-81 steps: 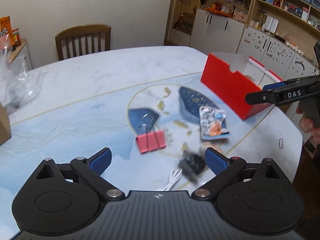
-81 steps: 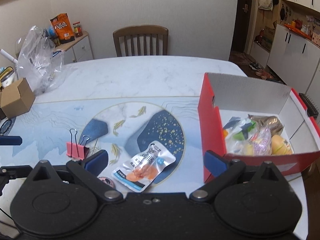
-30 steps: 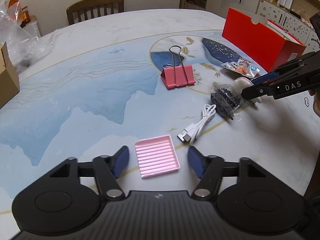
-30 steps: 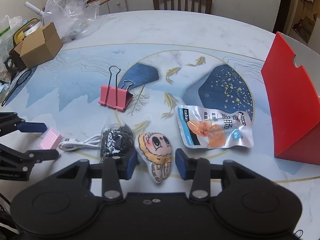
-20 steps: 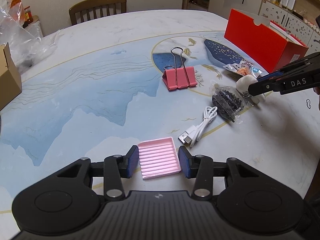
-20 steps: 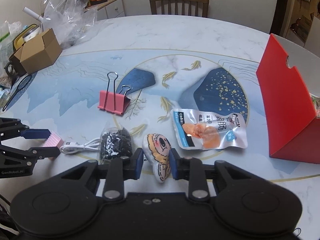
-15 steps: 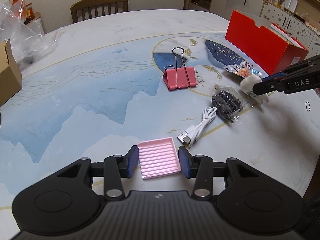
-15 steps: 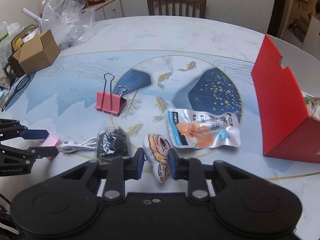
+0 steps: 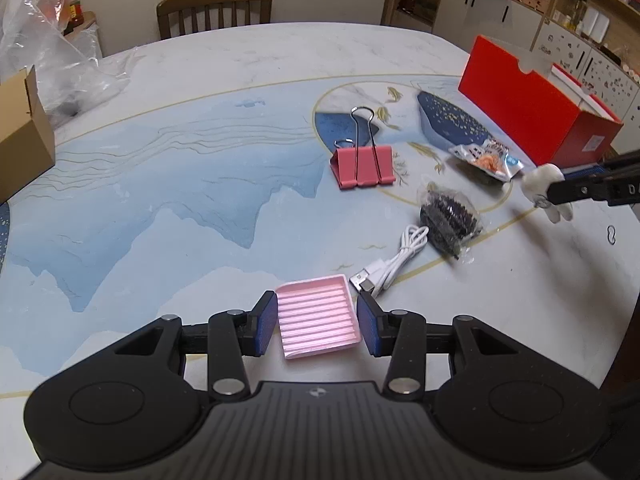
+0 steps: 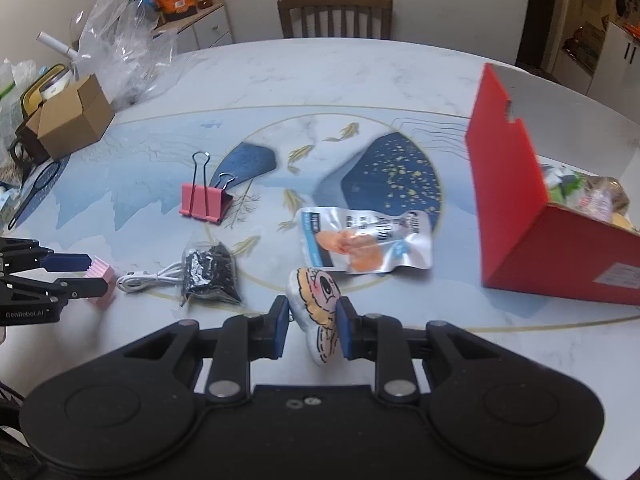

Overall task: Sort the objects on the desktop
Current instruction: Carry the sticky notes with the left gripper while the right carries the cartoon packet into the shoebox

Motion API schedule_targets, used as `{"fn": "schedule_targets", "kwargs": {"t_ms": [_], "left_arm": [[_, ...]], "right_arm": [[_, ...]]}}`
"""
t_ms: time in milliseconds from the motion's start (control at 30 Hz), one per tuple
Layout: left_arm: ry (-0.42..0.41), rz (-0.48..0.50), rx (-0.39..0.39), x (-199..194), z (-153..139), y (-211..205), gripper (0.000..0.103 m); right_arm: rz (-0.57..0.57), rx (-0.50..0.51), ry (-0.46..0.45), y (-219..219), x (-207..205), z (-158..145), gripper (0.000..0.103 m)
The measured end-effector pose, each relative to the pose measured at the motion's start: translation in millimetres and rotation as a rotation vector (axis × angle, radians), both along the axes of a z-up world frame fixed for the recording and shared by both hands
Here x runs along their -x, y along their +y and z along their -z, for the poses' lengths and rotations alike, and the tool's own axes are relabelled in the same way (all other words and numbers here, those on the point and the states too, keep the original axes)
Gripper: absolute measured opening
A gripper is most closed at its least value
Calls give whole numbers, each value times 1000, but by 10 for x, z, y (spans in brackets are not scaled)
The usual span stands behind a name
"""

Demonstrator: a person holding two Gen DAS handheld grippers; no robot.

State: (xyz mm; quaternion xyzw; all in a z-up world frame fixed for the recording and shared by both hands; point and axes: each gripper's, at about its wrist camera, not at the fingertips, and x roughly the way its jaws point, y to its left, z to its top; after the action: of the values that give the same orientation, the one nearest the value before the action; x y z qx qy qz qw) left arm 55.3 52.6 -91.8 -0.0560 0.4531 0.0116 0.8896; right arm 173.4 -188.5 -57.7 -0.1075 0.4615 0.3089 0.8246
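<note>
Two grasps are made: left tongs (image 9: 317, 322) clamp the pink tray (image 9: 318, 316) low over the desk (image 9: 200, 200), right tongs (image 10: 312, 322) pinch the doll (image 10: 316, 312), lifted. Next, likely carry both to the red box (image 10: 520, 208).

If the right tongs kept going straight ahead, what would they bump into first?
Probably the snack packet, lying just ahead of the right tongs, which grip the plush toy. Their height above the table is unclear, so they might pass over.

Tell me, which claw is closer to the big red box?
The right claw. It holds the little plush doll with the red box just off to its right. The left claw is across the table, gripping the pink ridged tray.
</note>
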Motion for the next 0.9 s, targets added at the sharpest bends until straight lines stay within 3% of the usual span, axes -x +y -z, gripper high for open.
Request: {"fn": "schedule_targets", "kwargs": {"t_ms": [467,900], "left_arm": [[-50,36,1,-162,-394,-261,42],[-109,110,-12,-578,-677,-768,42]], "right_arm": [[76,-11,-31,-479,-35,-272,24],[152,-6,-83,-1072,-292,-520,24]]}}
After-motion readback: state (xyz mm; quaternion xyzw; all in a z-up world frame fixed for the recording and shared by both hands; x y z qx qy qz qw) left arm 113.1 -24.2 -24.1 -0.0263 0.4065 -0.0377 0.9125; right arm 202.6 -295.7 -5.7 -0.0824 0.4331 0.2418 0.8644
